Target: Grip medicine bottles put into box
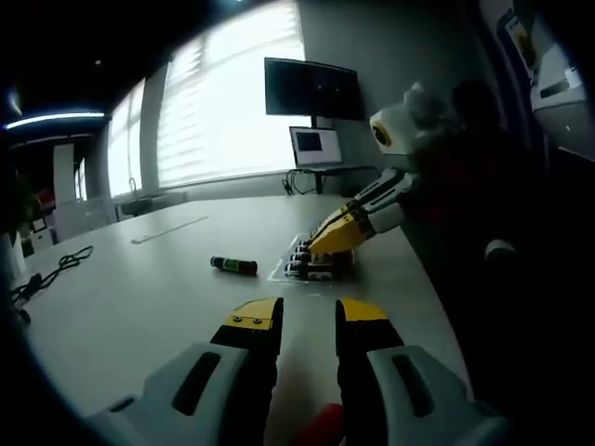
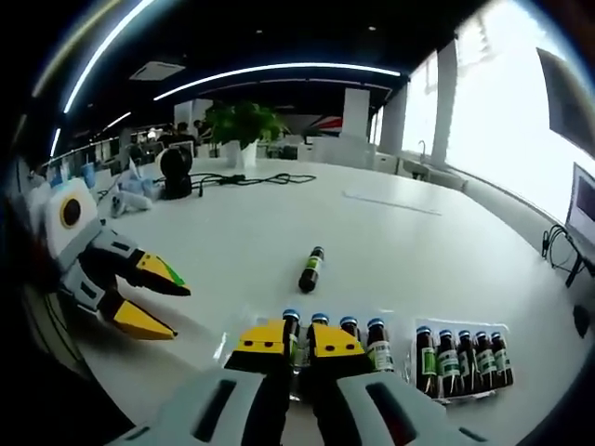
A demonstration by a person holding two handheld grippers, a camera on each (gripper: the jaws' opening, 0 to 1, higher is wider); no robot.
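White table (image 2: 232, 242); plant (image 2: 244, 121) behind; bright windows (image 1: 228, 93).

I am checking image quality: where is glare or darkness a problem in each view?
Left gripper view: the window is blown out, and the right side beside the other gripper is nearly black. Right gripper view: even light on the table, bottles clear, ceiling dark, window glaring at right.

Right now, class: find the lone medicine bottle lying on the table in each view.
Left gripper view: lone medicine bottle left of centre, left of the bottle rows.
Right gripper view: it lies centre, above the rows.
Shared landmark: rows of upright bottles.
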